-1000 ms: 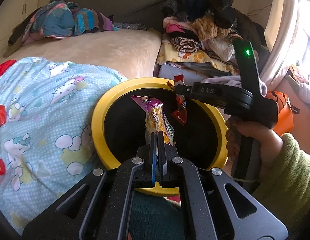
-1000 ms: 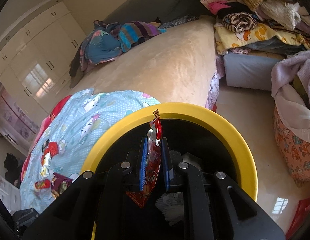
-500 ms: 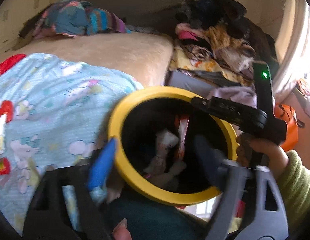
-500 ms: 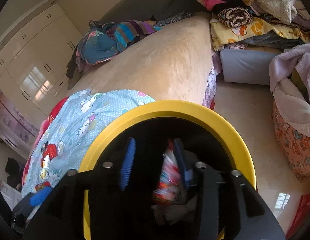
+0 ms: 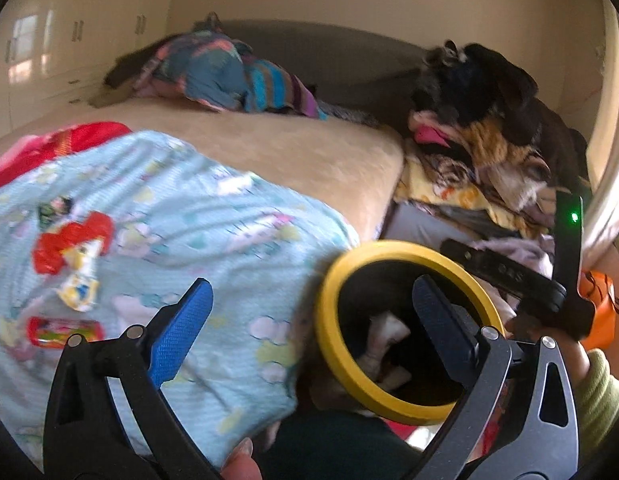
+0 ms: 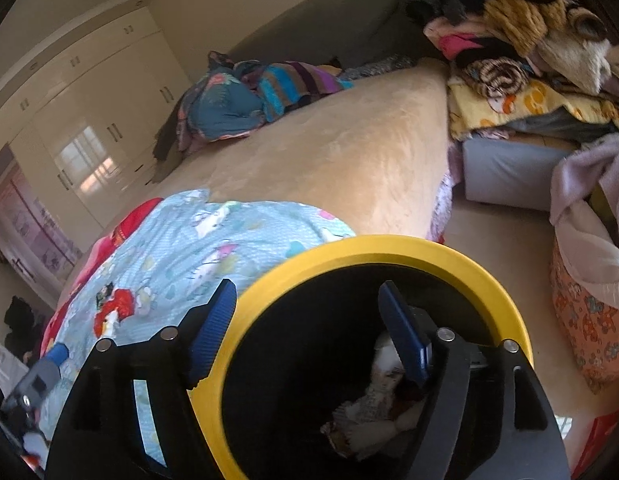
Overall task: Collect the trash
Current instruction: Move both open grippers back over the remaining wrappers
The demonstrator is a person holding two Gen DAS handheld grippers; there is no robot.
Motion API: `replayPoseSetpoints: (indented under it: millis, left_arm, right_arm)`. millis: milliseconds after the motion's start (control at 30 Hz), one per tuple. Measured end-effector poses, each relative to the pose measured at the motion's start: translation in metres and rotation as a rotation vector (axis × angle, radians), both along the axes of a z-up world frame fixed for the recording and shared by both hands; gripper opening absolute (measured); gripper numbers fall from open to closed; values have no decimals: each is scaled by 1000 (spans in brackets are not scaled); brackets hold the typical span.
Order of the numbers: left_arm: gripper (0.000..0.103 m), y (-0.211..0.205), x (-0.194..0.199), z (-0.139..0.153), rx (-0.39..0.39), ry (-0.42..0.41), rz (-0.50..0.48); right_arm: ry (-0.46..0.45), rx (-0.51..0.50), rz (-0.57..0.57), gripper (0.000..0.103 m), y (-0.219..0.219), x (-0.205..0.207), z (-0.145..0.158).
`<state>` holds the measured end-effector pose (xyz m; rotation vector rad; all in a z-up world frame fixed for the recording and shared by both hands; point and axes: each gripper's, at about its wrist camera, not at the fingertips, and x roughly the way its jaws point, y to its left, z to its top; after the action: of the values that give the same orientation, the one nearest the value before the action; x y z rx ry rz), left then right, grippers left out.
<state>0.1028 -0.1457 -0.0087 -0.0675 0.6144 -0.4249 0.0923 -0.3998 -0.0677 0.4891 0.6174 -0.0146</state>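
A black bin with a yellow rim [image 5: 329, 312] [image 6: 393, 246] stands beside the bed, with crumpled wrappers [image 6: 373, 404] [image 5: 383, 342] inside. My left gripper [image 5: 309, 312] is open and empty, straddling the bin's left rim. My right gripper [image 6: 309, 316] is open and empty over the bin; its body also shows in the left wrist view [image 5: 509, 276]. On the light blue blanket [image 5: 213, 240] lie a red wrapper [image 5: 71, 242], a yellow-white wrapper [image 5: 79, 280] and a small red packet [image 5: 61, 330]. The red wrapper also shows in the right wrist view [image 6: 113, 312].
A beige mattress [image 5: 269, 144] carries bundled colourful clothes [image 5: 225, 76]. A tall pile of clothes [image 5: 481, 132] sits on a grey box [image 6: 505, 168] to the right. An orange patterned basket [image 6: 589, 320] stands on the floor beside the bin.
Both grippers opened and dropped their wrappers into the bin. The left gripper swung left, bringing the blanket's wrappers into view.
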Motion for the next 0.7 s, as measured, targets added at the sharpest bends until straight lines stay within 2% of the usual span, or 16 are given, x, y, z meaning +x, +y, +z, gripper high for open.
replayPoseSetpoints:
  millis: [167, 400, 700]
  left_arm:
    - [92, 27, -3, 15, -23, -46, 63]
    - [92, 60, -8, 28, -13, -110, 146]
    - [92, 95, -7, 30, -23, -135, 222]
  right_arm:
    - [-29, -23, 51, 76, 26, 2, 13]
    - [-82, -51, 117, 81, 64, 3, 28]
    - [-113, -86, 199, 83, 109, 7, 39]
